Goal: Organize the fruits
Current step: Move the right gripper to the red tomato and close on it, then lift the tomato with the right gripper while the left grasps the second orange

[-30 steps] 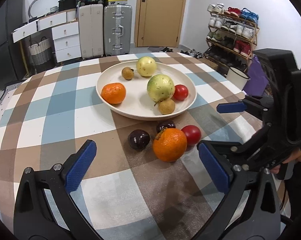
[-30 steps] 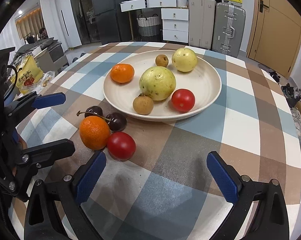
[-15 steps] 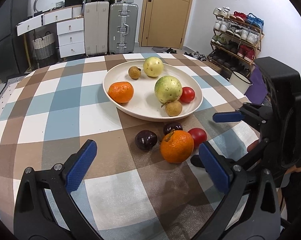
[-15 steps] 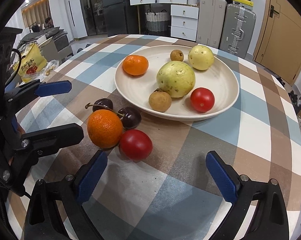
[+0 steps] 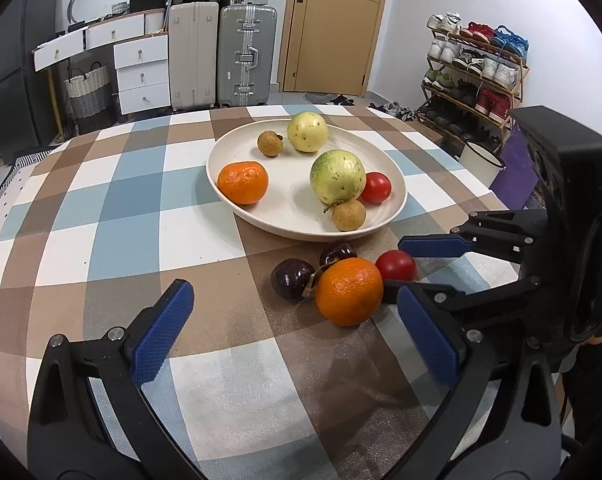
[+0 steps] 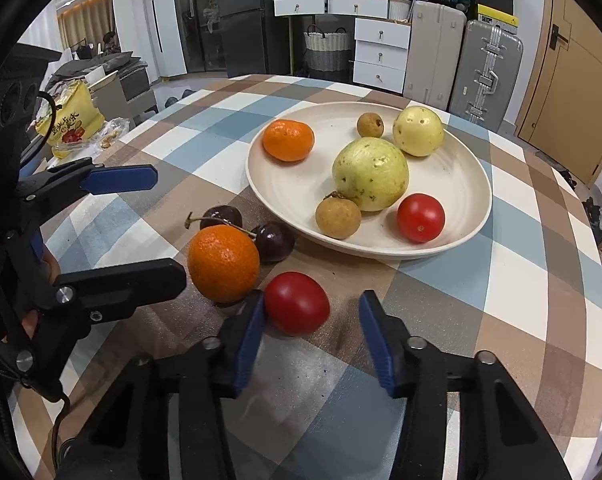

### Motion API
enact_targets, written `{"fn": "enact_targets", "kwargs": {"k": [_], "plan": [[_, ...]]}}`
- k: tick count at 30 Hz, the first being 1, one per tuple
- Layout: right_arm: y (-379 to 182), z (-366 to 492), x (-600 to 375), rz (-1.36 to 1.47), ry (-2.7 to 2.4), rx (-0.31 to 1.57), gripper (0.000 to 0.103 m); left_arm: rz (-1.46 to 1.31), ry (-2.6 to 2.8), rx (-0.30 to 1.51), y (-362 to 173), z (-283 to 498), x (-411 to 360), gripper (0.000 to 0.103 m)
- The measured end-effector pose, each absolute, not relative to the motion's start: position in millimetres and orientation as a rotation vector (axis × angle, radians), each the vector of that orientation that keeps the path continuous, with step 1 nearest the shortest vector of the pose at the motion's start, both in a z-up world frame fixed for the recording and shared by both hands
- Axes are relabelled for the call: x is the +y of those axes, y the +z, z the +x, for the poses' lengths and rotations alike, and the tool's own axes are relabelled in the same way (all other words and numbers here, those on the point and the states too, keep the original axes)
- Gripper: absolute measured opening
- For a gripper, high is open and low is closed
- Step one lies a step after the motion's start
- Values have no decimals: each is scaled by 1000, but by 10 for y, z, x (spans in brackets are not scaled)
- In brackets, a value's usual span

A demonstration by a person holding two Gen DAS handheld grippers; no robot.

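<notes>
Two grippers were over the checked tablecloth (image 5: 113,236). R gripper (image 6: 311,322) had just been closing, jaws now narrowed around the loose red tomato (image 6: 297,304) on the cloth: the left pad looked to touch the tomato's side, the right pad stood apart from it w/ a clear gap, so no pinch yet. The tomato sat between the fingers, toward the left one, resting on the cloth. L gripper (image 5: 297,336) was spread wide, nothing between its pads; the loose orange (image 5: 349,292) lay just ahead of it, nearer its right pad, not touching. Two dark cherries (image 5: 293,280) lay touching the orange on its far side, just short of the cream plate (image 5: 229,148). Plate held a mandarin (image 5: 243,182), two pale guavas, the larger one (image 5: 337,176) near the middle, a second tomato (image 5: 376,188) & two small brown longans.
</notes>
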State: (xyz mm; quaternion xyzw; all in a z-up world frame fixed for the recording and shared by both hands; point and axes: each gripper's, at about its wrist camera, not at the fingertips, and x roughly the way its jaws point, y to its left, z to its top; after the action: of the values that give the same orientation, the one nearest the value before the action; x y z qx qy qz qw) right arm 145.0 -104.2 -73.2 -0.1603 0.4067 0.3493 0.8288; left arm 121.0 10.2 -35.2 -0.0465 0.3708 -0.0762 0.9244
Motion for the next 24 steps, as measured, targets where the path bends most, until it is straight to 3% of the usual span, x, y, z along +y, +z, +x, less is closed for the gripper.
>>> {"fn": "enact_targets", "kwargs": {"k": [3,12,17,19,24], "plan": [[-697,1409,-1050,-343,752,845,31,-98,-154,765,-357,1209,97,102],[-558,1460,-1305,-215,735,800,31,-99,-193,773,-380,1206,36,102],[-473,1522,-1452,-149,699,777,31,-90,-265,748,-326,1141,-39,91],[-468,1538,-1480,-139,688,776,31,-82,-296,743,-317,1118,-85,77],[-462,1555,-1508,-129,677,777,31,-34,-325,747,-326,1096,-211,70]]}}
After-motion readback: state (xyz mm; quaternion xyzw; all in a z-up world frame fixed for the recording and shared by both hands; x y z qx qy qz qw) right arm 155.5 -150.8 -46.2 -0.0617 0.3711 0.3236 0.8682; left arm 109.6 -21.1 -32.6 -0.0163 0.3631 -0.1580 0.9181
